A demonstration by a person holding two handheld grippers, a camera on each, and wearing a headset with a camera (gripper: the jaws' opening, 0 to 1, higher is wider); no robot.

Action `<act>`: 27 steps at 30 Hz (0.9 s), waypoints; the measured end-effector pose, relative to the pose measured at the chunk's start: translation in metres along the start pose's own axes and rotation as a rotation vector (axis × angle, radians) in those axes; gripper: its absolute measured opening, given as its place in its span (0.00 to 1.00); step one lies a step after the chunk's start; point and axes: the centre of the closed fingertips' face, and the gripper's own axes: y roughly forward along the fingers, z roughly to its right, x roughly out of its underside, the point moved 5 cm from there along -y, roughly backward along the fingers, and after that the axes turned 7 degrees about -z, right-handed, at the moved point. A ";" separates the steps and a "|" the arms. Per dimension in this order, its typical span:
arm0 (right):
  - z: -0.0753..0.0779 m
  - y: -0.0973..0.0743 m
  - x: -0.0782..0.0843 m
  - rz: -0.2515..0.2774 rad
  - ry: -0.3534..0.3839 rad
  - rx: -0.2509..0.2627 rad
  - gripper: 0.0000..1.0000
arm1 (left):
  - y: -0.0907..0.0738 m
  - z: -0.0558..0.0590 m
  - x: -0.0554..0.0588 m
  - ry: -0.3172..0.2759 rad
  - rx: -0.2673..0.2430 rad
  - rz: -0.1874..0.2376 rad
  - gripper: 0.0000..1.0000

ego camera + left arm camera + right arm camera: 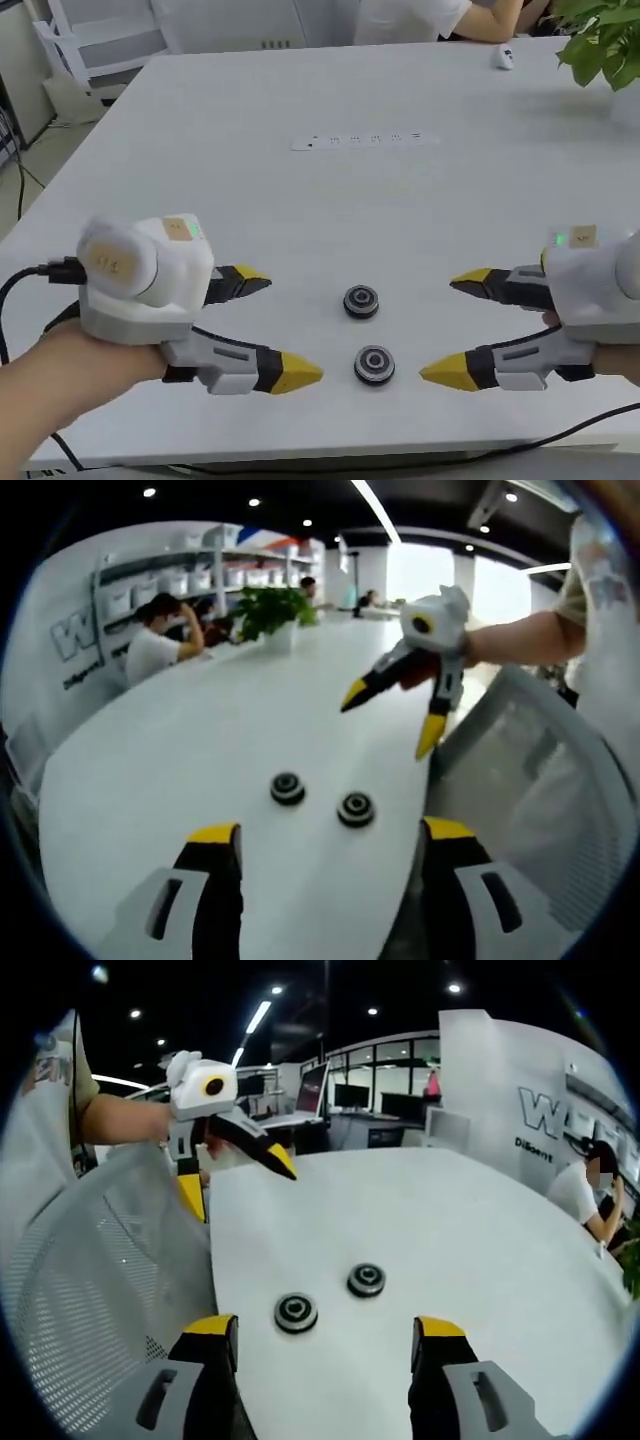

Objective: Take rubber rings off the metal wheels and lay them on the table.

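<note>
Big white table (400, 200), left gripper (290, 326) with its jaws wide apart and holding nothing, right gripper (440, 327) facing it, jaws wide apart too, far wheel (361, 301) and near wheel (374, 365) lying on the table between them, black rubber rings (358, 365) on both.
</note>
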 end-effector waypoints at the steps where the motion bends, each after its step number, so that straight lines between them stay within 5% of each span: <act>1: 0.000 0.001 0.000 -0.002 -0.003 -0.003 0.69 | 0.002 -0.001 -0.001 -0.008 0.003 0.003 0.73; 27: 0.000 0.027 0.014 -0.030 -0.004 -0.089 0.54 | 0.039 -0.003 0.007 0.013 0.080 -0.081 0.66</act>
